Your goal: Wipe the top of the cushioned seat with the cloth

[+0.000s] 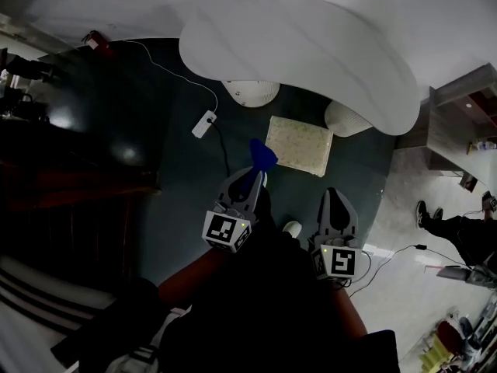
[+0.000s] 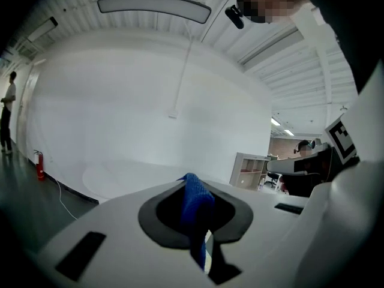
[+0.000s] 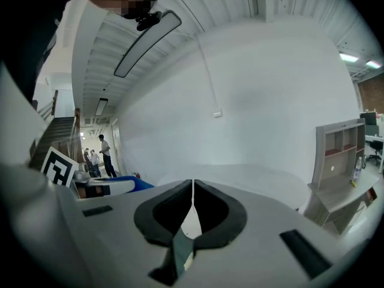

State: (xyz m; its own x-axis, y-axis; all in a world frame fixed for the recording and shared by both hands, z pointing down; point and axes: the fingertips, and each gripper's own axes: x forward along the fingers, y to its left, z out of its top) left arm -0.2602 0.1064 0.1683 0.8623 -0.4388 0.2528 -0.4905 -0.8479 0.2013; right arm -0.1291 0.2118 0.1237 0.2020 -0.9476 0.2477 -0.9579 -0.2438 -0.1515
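Left gripper (image 1: 255, 177) clenches the blue cloth (image 1: 262, 155); right gripper (image 1: 335, 199) pinched together, empty; cushioned seat (image 1: 299, 146) lies just beyond, slightly right; best lower the cloth flat, then sweep edge to edge.

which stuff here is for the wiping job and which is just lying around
For the job:
blue cloth, pinched in the left gripper
cushioned seat
right gripper, shut, holding nothing

Just lying about:
power strip with its cable
white table
fire extinguisher
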